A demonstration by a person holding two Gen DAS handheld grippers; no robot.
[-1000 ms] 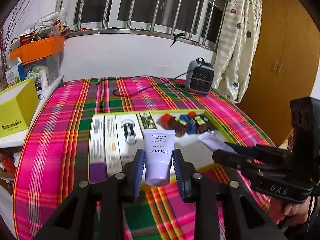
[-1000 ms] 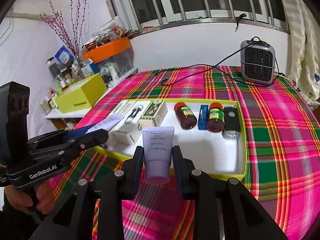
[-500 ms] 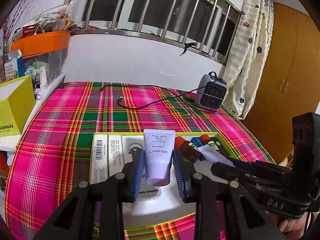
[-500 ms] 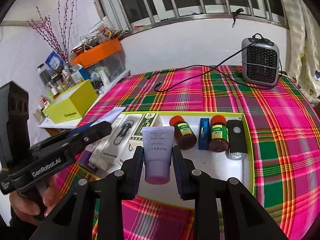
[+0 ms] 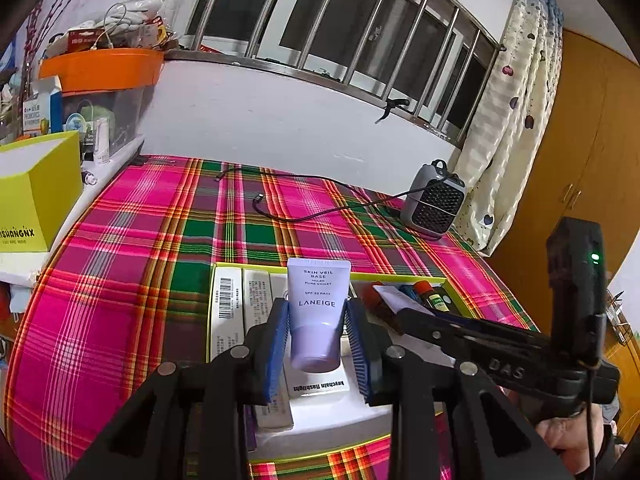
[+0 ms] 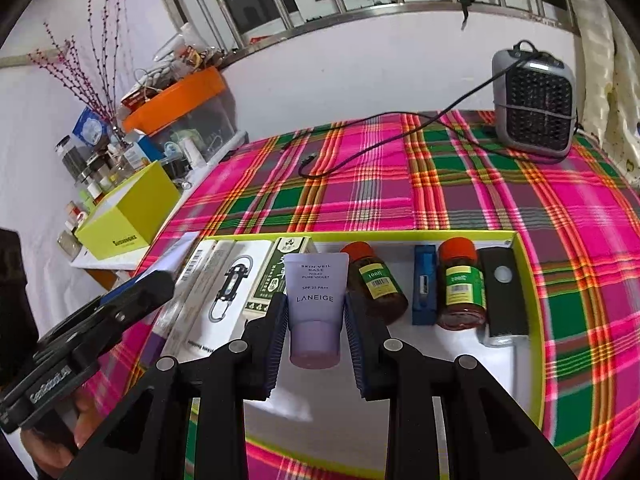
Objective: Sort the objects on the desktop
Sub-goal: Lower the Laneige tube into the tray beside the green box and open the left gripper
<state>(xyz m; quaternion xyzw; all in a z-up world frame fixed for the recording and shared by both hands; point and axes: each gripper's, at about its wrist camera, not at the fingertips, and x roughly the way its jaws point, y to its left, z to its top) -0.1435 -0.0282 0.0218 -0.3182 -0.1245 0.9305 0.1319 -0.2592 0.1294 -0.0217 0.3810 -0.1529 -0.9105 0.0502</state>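
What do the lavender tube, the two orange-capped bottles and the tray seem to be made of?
Lavender tube: probably soft plastic with a matte finish; flat crimped end, printed text, no glare.
Orange-capped bottles: brown translucent bodies with a slight sheen, glass or plastic, I cannot tell; caps look like plastic.
Tray: likely coated cardboard; thin lime rim, flat white floor.

You can read "LANEIGE" on the lavender tube [image 5: 316,312], "keychain flashlight" on the white box [image 5: 320,387], and "DAS" on the right gripper [image 5: 472,332].
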